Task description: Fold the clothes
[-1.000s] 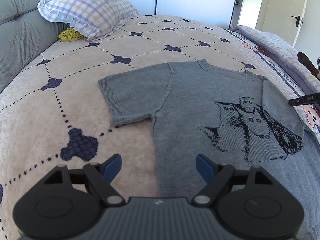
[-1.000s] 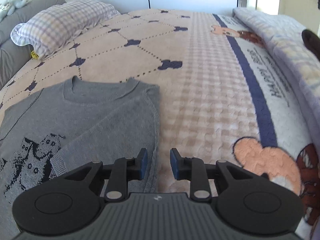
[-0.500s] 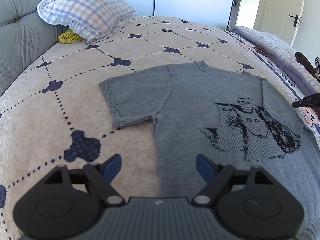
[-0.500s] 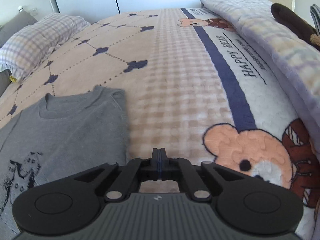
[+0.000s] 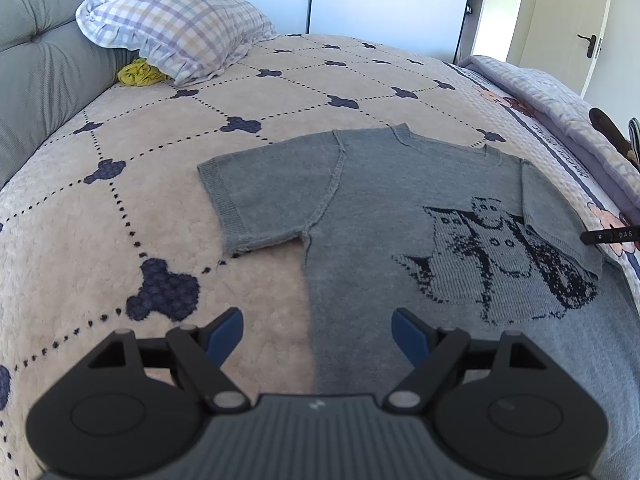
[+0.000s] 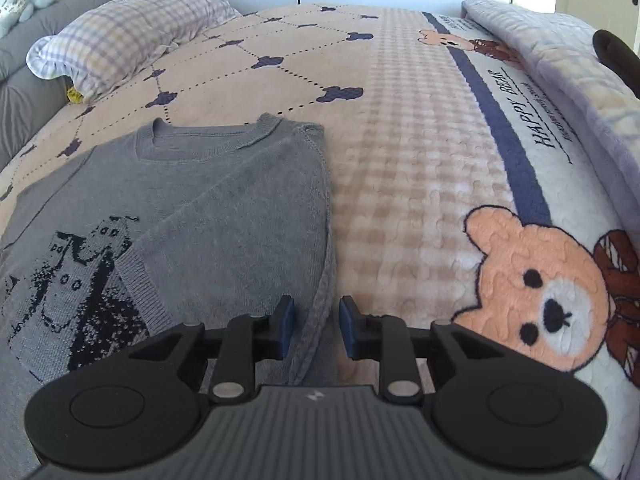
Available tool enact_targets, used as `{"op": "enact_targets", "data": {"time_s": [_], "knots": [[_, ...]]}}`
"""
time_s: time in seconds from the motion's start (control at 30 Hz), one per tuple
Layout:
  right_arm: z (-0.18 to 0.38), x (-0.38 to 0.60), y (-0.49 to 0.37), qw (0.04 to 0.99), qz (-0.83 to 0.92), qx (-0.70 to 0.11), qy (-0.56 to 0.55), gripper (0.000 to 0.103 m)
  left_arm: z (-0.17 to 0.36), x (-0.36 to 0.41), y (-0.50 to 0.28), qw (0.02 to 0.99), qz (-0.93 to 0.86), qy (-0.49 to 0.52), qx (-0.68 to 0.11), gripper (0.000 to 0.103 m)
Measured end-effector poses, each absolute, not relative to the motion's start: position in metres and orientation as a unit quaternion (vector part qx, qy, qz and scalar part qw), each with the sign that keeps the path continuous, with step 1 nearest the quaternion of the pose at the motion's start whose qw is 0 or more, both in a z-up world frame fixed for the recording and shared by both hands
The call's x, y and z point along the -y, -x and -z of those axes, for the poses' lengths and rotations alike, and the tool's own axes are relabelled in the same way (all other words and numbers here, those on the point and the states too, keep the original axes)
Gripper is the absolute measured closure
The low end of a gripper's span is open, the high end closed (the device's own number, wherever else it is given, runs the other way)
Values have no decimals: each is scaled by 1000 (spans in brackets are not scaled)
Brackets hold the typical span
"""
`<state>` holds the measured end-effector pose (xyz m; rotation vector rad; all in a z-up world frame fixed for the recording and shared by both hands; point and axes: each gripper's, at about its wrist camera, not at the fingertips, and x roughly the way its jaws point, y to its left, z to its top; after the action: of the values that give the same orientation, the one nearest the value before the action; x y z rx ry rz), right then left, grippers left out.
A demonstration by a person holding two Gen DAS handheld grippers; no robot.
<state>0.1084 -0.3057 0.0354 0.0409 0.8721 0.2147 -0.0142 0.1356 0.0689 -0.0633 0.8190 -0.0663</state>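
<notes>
With one sleeve (image 6: 224, 240) folded in, sweater (image 5: 400, 220) lies flat mid-bed (image 5: 120, 200) | left gripper (image 5: 318, 330) wide apart, empty | right gripper (image 6: 316, 326) just reopening, straddling folded edge, not clamped

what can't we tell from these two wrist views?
- Sweater hem: both views, cut off by the gripper bodies and lower edge.
- Yellow item: left wrist view, half under the checked pillow; unidentifiable.
- Right gripper: whether its fingers touch the sweater's folded edge, right wrist view.
</notes>
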Motion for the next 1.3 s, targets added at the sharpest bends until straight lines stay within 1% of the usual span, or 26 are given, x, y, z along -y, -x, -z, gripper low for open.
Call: {"op": "enact_targets", "data": {"time_s": [0.07, 0.13, 0.23, 0.33, 0.4, 0.47, 0.53, 0.57, 0.6, 0.67, 0.77, 0.93, 1.0, 1.03, 1.07, 1.13, 1.2, 1.27, 1.3], "knots": [[-33, 306, -107, 900, -104, -422, -16, 90, -67, -135, 14, 916, 32, 29, -400, 20], [-31, 310, -111, 898, -102, -427, -22, 93, -67, -136, 14, 915, 31, 32, -400, 20], [-37, 333, -112, 897, -98, -419, -100, 96, -68, -138, 16, 916, 33, 35, -398, 20], [-37, 365, -108, 890, -97, -401, -192, 96, -68, -139, 15, 916, 33, 34, -398, 20], [-25, 372, -109, 880, -99, -413, -213, 96, -68, -139, 14, 915, 33, 38, -399, 20], [-20, 373, -108, 879, -106, -408, -222, 95, -69, -138, 14, 916, 35, 40, -398, 20], [-20, 373, -107, 880, -105, -404, -225, 92, -70, -136, 14, 917, 38, 35, -396, 20], [-25, 371, -104, 886, -101, -400, -213, 87, -71, -136, 15, 917, 39, 33, -396, 20], [-32, 368, -100, 895, -96, -392, -190, 86, -71, -136, 15, 917, 39, 32, -395, 20], [-46, 360, -89, 909, -99, -380, -142, 79, -70, -138, 15, 917, 36, 33, -397, 20], [-56, 351, -74, 912, -122, -377, -106, 78, -68, -140, 15, 916, 33, 39, -398, 20], [-36, 336, -77, 898, -107, -422, -59, 76, -68, -133, 17, 916, 42, 40, -398, 20], [-30, 334, -81, 897, -97, -428, -56, 78, -70, -132, 17, 917, 44, 38, -396, 20], [-31, 336, -82, 897, -95, -427, -64, 89, -71, -132, 17, 917, 44, 37, -395, 20], [-31, 338, -83, 897, -93, -426, -73, 92, -71, -132, 17, 917, 44, 36, -394, 20], [-36, 355, -81, 897, -80, -418, -118, 94, -70, -137, 16, 917, 39, 40, -395, 20], [-40, 373, -78, 898, -68, -406, -156, 95, -68, -142, 15, 917, 34, 44, -396, 20], [-32, 384, -78, 889, -66, -416, -178, 95, -66, -145, 13, 915, 29, 48, -399, 20], [-27, 383, -79, 885, -69, -428, -172, 94, -65, -145, 13, 915, 30, 51, -399, 20]]}}
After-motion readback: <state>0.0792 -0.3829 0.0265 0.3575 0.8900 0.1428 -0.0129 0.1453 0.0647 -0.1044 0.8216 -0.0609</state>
